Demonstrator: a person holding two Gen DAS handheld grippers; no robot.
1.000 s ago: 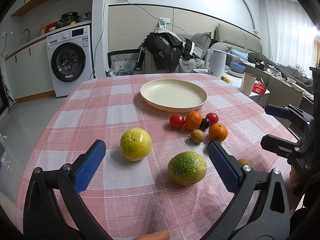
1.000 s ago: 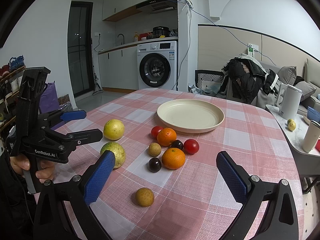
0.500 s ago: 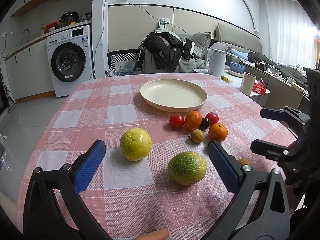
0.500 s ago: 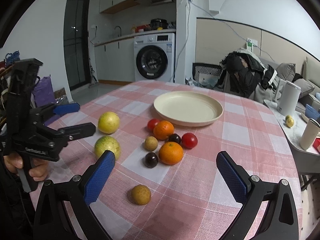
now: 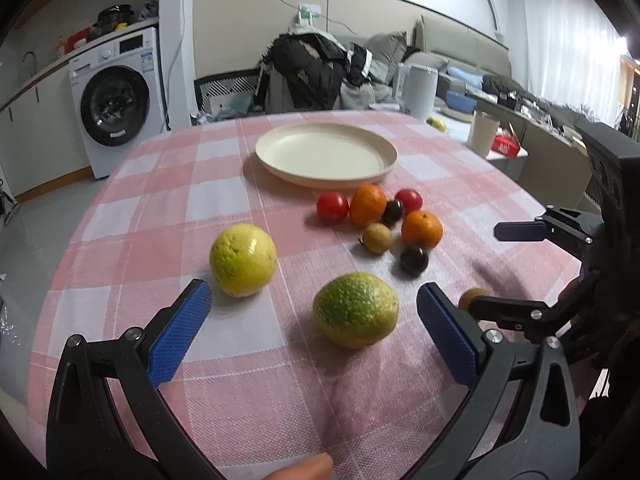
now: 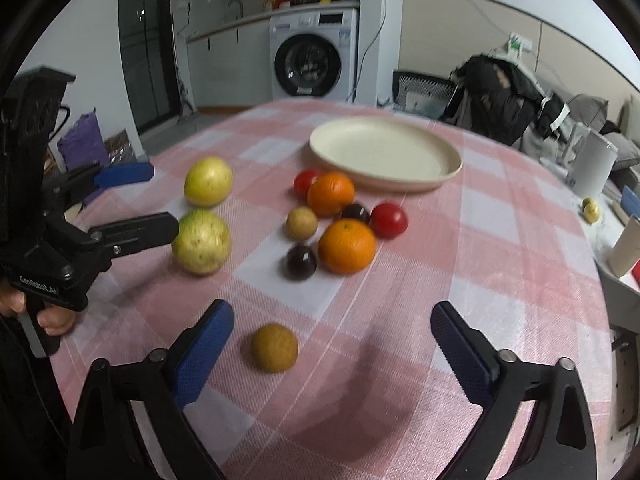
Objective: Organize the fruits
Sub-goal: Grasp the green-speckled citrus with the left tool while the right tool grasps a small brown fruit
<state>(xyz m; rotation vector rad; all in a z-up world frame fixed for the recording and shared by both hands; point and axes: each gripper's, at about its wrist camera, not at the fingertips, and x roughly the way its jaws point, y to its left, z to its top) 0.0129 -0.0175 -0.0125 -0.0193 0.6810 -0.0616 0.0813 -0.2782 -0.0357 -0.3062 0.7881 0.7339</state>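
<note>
On the pink checked tablecloth an empty cream plate (image 5: 326, 154) sits at the far side. In front of it lie two tomatoes, two oranges (image 6: 346, 246), two dark plums and a small brown fruit (image 5: 377, 237). Nearer are a yellow fruit (image 5: 243, 260) and a green fruit (image 5: 356, 310). My left gripper (image 5: 311, 288) is open just short of these two, the green one nearer its right finger. My right gripper (image 6: 331, 312) hangs over a second small brown fruit (image 6: 275, 347). Its jaws are closing with that fruit between them, untouched.
A side table with a white kettle (image 5: 418, 90) and a cup (image 5: 484, 134) stands off the right edge. A chair heaped with dark clothes (image 5: 312, 72) is behind the table. A washing machine (image 5: 116, 100) stands at the back left.
Both grippers have sunk toward the table and tipped downward. The right one has closed in on the near brown fruit and its jaws have narrowed a little. No fruit has moved.
</note>
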